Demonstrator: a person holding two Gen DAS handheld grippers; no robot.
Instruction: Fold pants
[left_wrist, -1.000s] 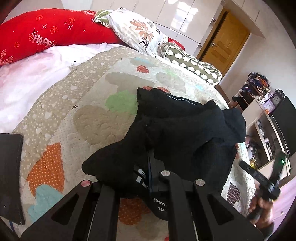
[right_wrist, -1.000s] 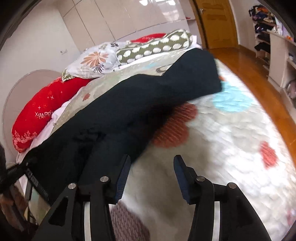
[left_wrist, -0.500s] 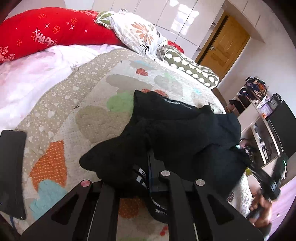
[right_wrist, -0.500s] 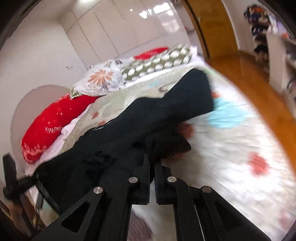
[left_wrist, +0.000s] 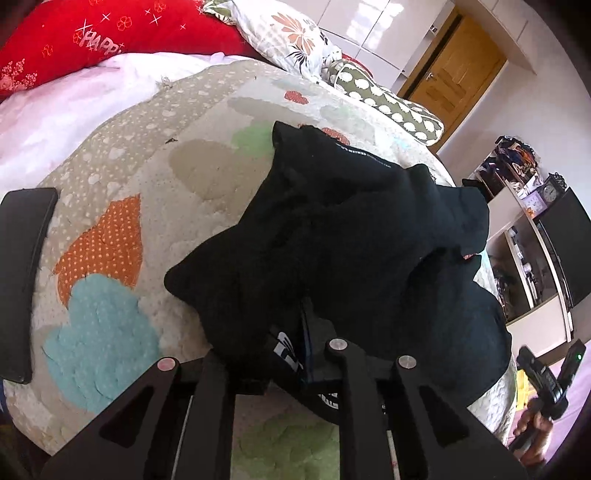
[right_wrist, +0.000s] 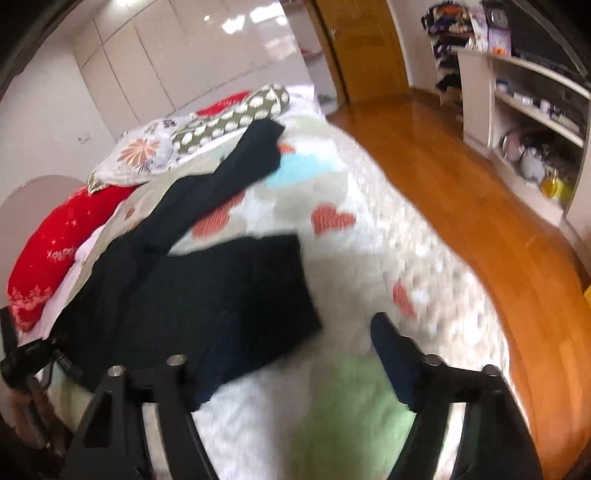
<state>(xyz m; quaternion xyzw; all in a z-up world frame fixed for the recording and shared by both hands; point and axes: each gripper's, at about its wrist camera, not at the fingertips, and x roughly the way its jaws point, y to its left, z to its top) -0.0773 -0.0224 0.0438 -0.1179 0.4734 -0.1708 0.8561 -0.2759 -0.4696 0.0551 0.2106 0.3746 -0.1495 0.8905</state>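
One pair of black pants bunched on the quilt, one leg stretching toward the three pillows. Left gripper pinches the waistband, easing apart; right gripper is spreading, nothing gripped.

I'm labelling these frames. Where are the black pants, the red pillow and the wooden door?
black pants (left_wrist: 362, 236), left wrist view, middle of the bunched fabric.
red pillow (left_wrist: 110, 33), left wrist view, near its white lettering.
wooden door (left_wrist: 458, 77), left wrist view, centre panel.
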